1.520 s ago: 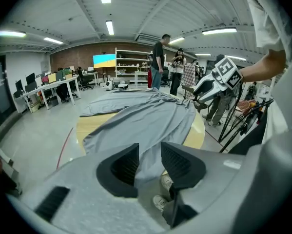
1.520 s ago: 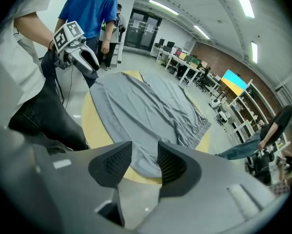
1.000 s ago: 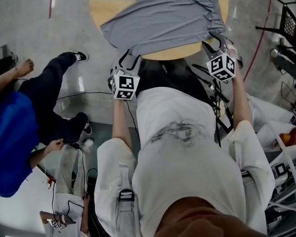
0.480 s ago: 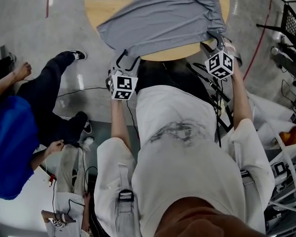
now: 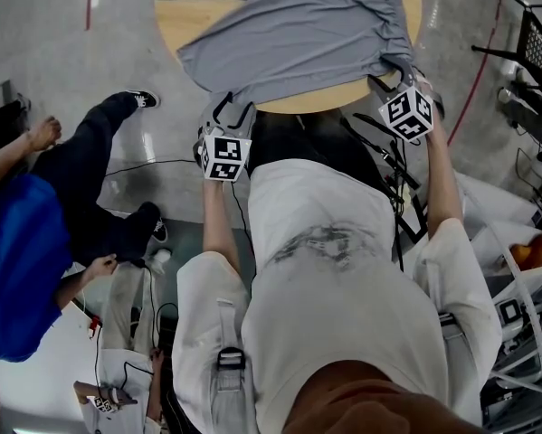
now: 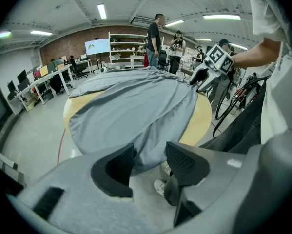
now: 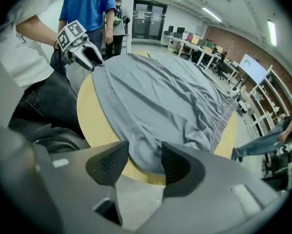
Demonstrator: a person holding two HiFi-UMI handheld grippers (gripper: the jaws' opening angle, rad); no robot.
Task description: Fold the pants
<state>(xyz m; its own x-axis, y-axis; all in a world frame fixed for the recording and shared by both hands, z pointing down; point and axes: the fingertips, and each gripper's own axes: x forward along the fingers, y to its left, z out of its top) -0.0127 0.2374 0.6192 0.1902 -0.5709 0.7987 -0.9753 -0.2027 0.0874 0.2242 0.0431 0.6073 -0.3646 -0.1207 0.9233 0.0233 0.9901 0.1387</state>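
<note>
Grey pants (image 5: 298,25) lie spread over a round wooden table (image 5: 191,14), and their near edge hangs over the rim. My left gripper (image 5: 231,107) is at the near left corner. In the left gripper view the hanging hem (image 6: 146,152) sits between its jaws (image 6: 148,156); they are closing, and the pads are still apart from the cloth. My right gripper (image 5: 394,72) is at the near right corner. Its jaws (image 7: 145,162) stand apart around the pants' edge (image 7: 148,157) at the table rim (image 7: 94,116), without pinching it. Each gripper shows in the other's view, the right (image 6: 200,79) and the left (image 7: 89,57).
A person in blue (image 5: 17,242) sits on the floor at the left with dark trouser legs (image 5: 90,165) stretched toward the table. Cables (image 5: 144,174) lie on the floor. A black rack (image 5: 535,43) stands at the right. People (image 6: 154,38) stand beyond the table.
My right gripper has tilted and shifted slightly at the pants' near right corner. The left gripper stays at the near left corner. The pants lie as before.
</note>
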